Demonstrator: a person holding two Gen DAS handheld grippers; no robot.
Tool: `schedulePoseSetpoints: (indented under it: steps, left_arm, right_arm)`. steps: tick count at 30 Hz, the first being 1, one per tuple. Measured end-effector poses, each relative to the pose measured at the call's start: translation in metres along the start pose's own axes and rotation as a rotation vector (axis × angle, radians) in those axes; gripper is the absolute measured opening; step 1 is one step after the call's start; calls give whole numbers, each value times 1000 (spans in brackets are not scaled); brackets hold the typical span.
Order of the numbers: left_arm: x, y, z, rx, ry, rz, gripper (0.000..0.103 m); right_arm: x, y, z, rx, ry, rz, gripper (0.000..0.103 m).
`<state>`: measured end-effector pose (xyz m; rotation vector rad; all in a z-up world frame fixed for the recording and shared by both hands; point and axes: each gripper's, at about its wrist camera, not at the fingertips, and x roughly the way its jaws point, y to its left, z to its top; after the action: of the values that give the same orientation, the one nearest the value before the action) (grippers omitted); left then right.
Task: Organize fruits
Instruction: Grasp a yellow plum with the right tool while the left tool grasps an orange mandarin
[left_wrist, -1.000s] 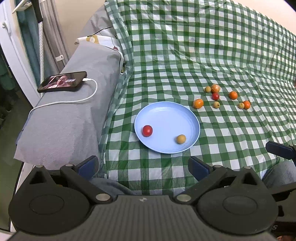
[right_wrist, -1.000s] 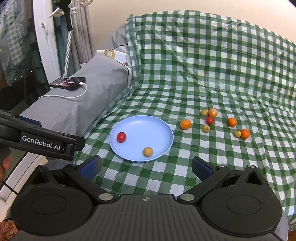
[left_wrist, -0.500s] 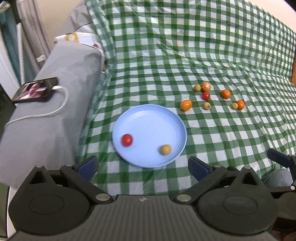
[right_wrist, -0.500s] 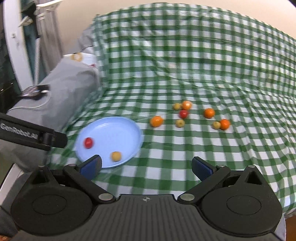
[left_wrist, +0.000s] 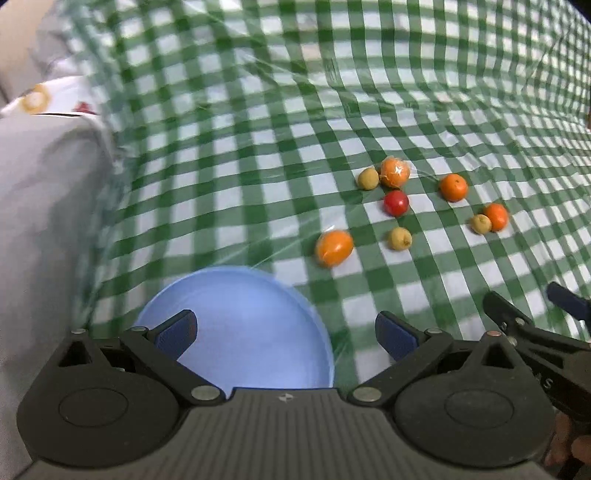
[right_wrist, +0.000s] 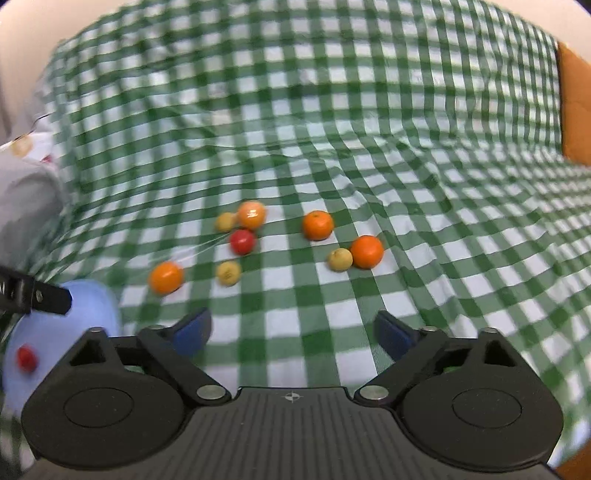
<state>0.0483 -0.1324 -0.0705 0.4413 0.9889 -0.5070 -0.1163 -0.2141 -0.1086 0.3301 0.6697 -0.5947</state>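
Note:
Several small fruits lie loose on the green checked cloth: oranges (left_wrist: 333, 247) (right_wrist: 166, 277), a red fruit (left_wrist: 396, 202) (right_wrist: 242, 241) and small yellow fruits (left_wrist: 399, 238) (right_wrist: 228, 273). A light blue plate (left_wrist: 236, 332) (right_wrist: 88, 306) lies near the left. In the right wrist view a red fruit (right_wrist: 26, 359) sits on it. My left gripper (left_wrist: 284, 334) is open and empty, hovering over the plate's near part. My right gripper (right_wrist: 293, 332) is open and empty, short of the fruit cluster.
A grey covered block (left_wrist: 40, 206) rises along the left edge of the cloth. The cloth climbs up a back rest behind the fruits. An orange surface (right_wrist: 574, 118) shows at the far right. The right gripper's tip (left_wrist: 565, 301) pokes into the left wrist view.
Both grippers have moved forward and to the right, toward the fruit cluster. The plate has slid to the lower left of both views. Both stay open.

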Motion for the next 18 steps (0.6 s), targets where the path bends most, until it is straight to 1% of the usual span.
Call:
schedulePoseSetpoints:
  steps: [2,5,7,8,9,12,13,14,15,16,17,18]
  left_arm:
    - [28,-10,15,11,17,-18,103]
    - [65,-20,30,26,34,-8,103]
    - [85,-23,37,32,53,0,103]
    - [95,-24,40,34,64,-1,103]
    - [105,-24,43,38,75,1,103]
    - [130,-26,48,56,112,13,103]
    - [135,-25,47,56,119,11,102]
    - [137,-23,47,47,119,-5,100]
    - [137,-20,46,24,116,-43,85]
    - [133,-15,47,-7,116,-90,61]
    - [128,-13,48,-13,110,-105,43]
    - [125,-12,49,-14,125,-118,36]
  right_arm:
    - [34,-11,4,32,22,-4,86]
    - [80,-22,8,46,52,-30,79]
    - [105,-28,10,56,68,-50,77]
    - [115,-31,11,57,63,-62,78]
    - [120,-30,12,36,32,-78,78]
    - [132,-25,16,-15,-16,-96,78]
    - [135,-24,16,-22,-28,-99,76]
    - [137,-23,16,-35,-41,-105,68]
    - [137,-23,16,-46,-55,-107,61]
    - [135,-20,16,-54,-66,-104,39]
    - [132,-20,16,-62,-70,-107,27]
    - [130,-21,16,-67,-66,-107,27]
